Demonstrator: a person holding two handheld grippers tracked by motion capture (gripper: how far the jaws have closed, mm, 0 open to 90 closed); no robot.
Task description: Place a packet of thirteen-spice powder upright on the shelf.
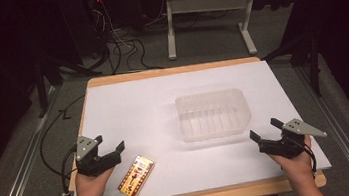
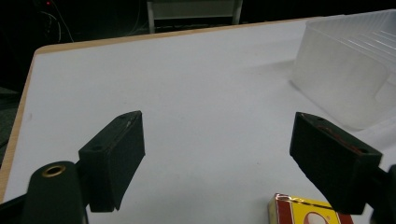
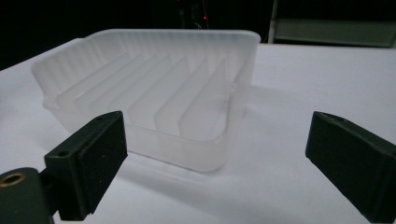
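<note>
High view: both tongs, left [image 1: 109, 142] and right [image 1: 263, 130], gape wide and empty; the flat box [image 1: 137, 176] near the worktop's [image 1: 128, 103] front edge could skid off when pinched.

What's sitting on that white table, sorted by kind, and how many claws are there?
Clear plastic tray with ribbed bottom: 1
Red and yellow printed box: 1
Hand-held claws: 2, the left claw and the right claw, both open and empty
Total: 4
</note>
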